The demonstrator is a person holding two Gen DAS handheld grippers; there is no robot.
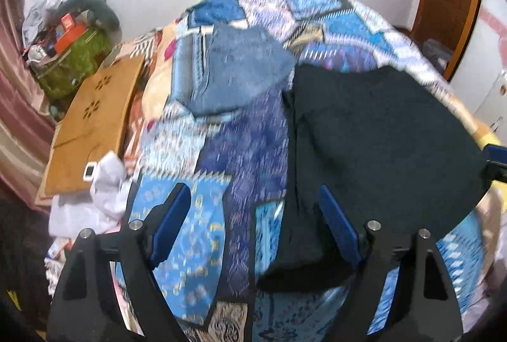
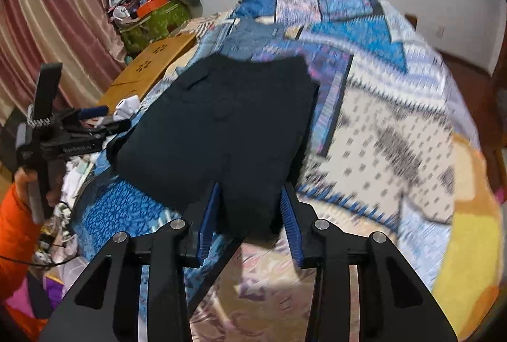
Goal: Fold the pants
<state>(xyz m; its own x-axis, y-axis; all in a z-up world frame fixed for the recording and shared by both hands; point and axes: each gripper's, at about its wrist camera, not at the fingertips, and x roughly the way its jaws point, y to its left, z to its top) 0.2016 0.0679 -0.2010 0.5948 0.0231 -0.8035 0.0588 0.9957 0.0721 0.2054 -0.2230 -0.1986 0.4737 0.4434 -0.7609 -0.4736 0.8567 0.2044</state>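
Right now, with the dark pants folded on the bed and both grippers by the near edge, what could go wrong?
1. The right gripper straddles the near corner of the dark pants; if it catches only the top layer, lifting may pull the fold apart.
2. The left gripper is open beside the pants' left edge and holds nothing, so a one-sided lift could skew them.
3. The folded jeans lie close behind; sliding the pants forward might bump them.

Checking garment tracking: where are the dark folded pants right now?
The dark navy folded fabric pants lie on the blue patchwork quilt, centre in the right wrist view, just beyond the folded blue denim jeans' near side.
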